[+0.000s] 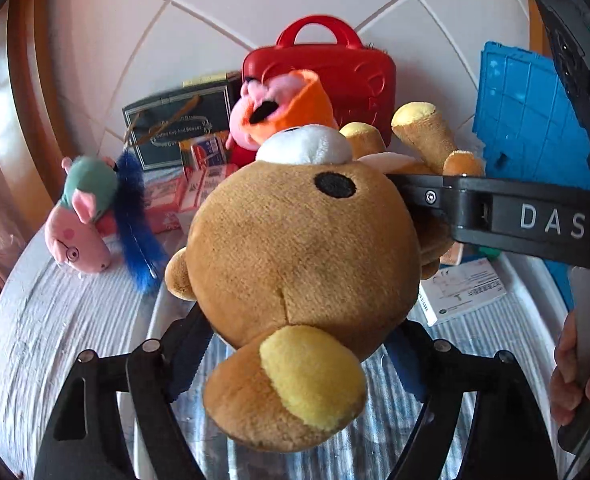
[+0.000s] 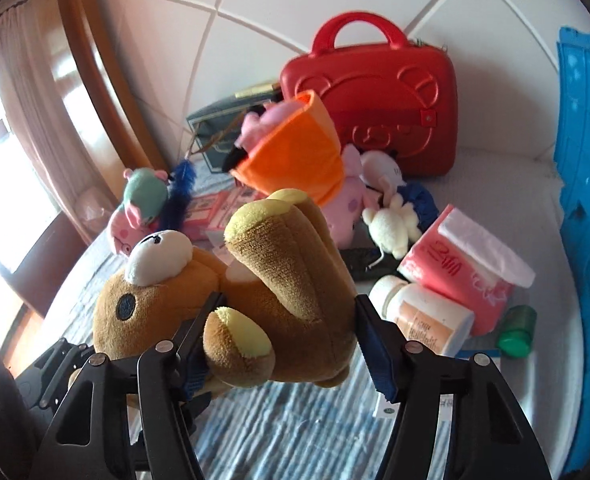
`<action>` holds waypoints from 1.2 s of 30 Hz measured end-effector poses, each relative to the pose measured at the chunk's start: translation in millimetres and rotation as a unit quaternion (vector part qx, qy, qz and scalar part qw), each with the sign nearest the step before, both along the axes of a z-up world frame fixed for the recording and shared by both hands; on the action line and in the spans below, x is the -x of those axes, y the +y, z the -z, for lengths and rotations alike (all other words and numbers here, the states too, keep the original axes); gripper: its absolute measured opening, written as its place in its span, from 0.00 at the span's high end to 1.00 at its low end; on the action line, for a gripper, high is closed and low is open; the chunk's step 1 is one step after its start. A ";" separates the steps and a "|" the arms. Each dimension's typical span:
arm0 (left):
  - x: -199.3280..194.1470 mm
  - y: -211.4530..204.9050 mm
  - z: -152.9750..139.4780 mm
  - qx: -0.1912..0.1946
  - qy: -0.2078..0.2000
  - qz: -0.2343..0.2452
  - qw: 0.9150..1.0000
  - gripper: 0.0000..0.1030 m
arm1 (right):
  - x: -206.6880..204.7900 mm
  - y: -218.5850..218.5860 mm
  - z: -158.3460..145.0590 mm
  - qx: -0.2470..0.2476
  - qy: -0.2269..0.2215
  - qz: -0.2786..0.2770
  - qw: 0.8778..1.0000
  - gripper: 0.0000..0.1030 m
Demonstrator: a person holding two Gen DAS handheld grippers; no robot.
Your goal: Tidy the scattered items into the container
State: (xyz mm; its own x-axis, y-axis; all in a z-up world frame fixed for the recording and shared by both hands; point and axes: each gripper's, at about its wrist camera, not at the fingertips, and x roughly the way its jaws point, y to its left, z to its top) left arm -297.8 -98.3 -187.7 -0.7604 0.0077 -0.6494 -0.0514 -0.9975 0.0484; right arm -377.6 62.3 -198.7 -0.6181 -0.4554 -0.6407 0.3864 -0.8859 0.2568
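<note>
A brown plush bear (image 1: 295, 248) is held between both grippers above a clear plastic container (image 1: 527, 280) on a striped cloth. My left gripper (image 1: 295, 344) is shut on the bear's head. My right gripper (image 2: 287, 320) is shut on the bear's body and legs (image 2: 295, 268); its fingers (image 1: 435, 196) also show from the right in the left wrist view. A pink pig plush in an orange dress (image 2: 291, 152) lies behind the bear. A second pig plush with a green top (image 1: 83, 220) lies at the left beside a blue feather toy (image 1: 135, 216).
A red carry case (image 2: 375, 92) and a dark gift box (image 1: 175, 120) stand against the tiled wall. A blue crate lid (image 2: 587, 200) stands at the right. A pink tissue pack (image 2: 463, 268), a white bottle (image 2: 423, 316), a green bottle (image 2: 517, 330) and a white mouse toy (image 2: 391, 224) lie nearby.
</note>
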 end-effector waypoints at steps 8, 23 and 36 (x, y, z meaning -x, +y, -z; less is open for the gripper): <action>-40.7 5.4 -106.4 0.007 0.081 0.086 0.993 0.23 | -70.4 9.5 -117.1 0.016 0.083 0.075 0.994 0.38; -123.3 209.0 -218.2 -0.025 0.179 0.272 0.945 0.22 | -233.0 189.5 -246.5 -0.031 0.200 0.255 0.945 0.38; -138.1 479.1 -185.3 -0.032 0.013 0.302 0.953 0.21 | -270.1 453.4 -219.3 -0.095 0.106 0.286 0.948 0.38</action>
State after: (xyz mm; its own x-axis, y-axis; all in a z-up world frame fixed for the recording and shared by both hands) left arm -159.7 380.9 -2.4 -0.6202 0.4876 -0.6145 -0.6163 -0.7875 -0.0029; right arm -107.5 515.7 20.6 -0.8528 0.1040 -0.5118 -0.1457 -0.9884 0.0420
